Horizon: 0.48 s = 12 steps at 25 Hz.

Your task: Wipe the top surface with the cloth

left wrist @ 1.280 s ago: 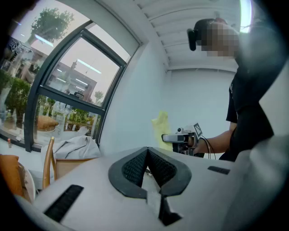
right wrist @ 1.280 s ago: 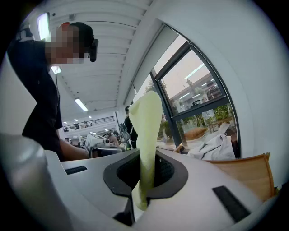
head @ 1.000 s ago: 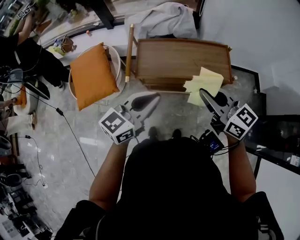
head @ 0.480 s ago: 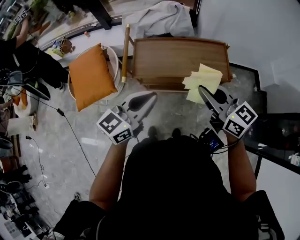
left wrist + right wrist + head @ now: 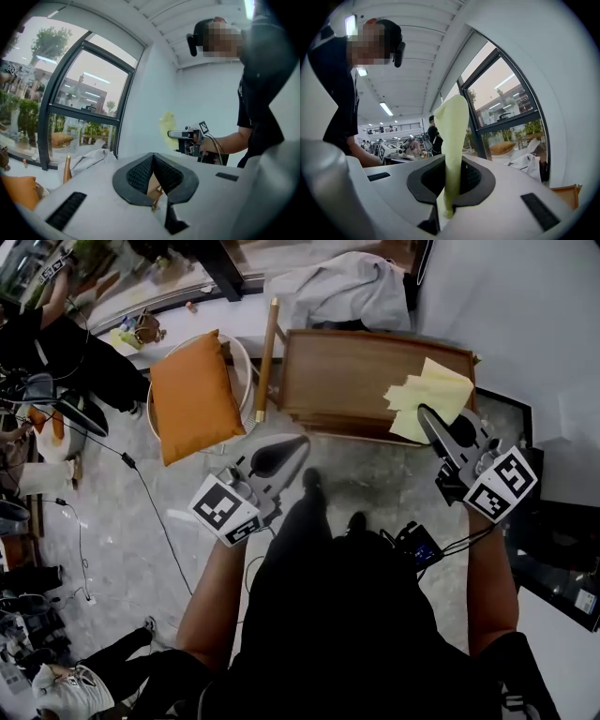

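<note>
The wooden table [image 5: 347, 381] stands beside a white wall [image 5: 525, 306] on a marbled floor [image 5: 375, 474], with the yellow cloth [image 5: 439, 388] over its right end pinched tight in the right tongs [image 5: 427, 418], the left tongs [image 5: 295, 444] closed on nothing above the floor, and an orange cushion [image 5: 192, 395] nearby.

— What is different now?
— The right gripper [image 5: 427, 414] holds the cloth [image 5: 433, 390] further in over the wooden table [image 5: 347, 371], toward its right end.
— Anything else?
— The person's leg [image 5: 302, 514] is now stepping forward.

Yellow cloth [image 5: 429, 396] at wooden top [image 5: 347, 371] corner
</note>
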Each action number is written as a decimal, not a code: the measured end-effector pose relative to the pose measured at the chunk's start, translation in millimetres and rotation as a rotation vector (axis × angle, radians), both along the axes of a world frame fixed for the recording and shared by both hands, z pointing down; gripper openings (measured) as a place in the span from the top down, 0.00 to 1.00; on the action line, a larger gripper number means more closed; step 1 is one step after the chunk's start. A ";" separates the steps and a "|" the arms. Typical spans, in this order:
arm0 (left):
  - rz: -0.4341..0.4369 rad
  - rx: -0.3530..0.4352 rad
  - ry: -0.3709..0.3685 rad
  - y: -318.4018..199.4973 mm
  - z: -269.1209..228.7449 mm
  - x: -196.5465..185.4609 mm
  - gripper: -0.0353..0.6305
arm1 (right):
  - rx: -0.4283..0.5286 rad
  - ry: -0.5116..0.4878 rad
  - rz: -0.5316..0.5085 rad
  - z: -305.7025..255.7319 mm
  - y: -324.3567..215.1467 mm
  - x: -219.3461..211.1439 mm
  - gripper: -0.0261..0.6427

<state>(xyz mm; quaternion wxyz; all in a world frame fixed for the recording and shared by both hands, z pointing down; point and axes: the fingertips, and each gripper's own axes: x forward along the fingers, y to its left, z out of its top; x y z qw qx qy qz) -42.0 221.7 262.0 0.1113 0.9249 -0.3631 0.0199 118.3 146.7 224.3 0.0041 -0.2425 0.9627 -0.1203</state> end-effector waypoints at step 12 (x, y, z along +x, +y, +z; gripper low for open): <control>-0.004 -0.019 -0.101 -159.4 13.2 -85.4 0.93 | -0.173 0.060 -0.043 51.2 -145.0 -149.9 0.91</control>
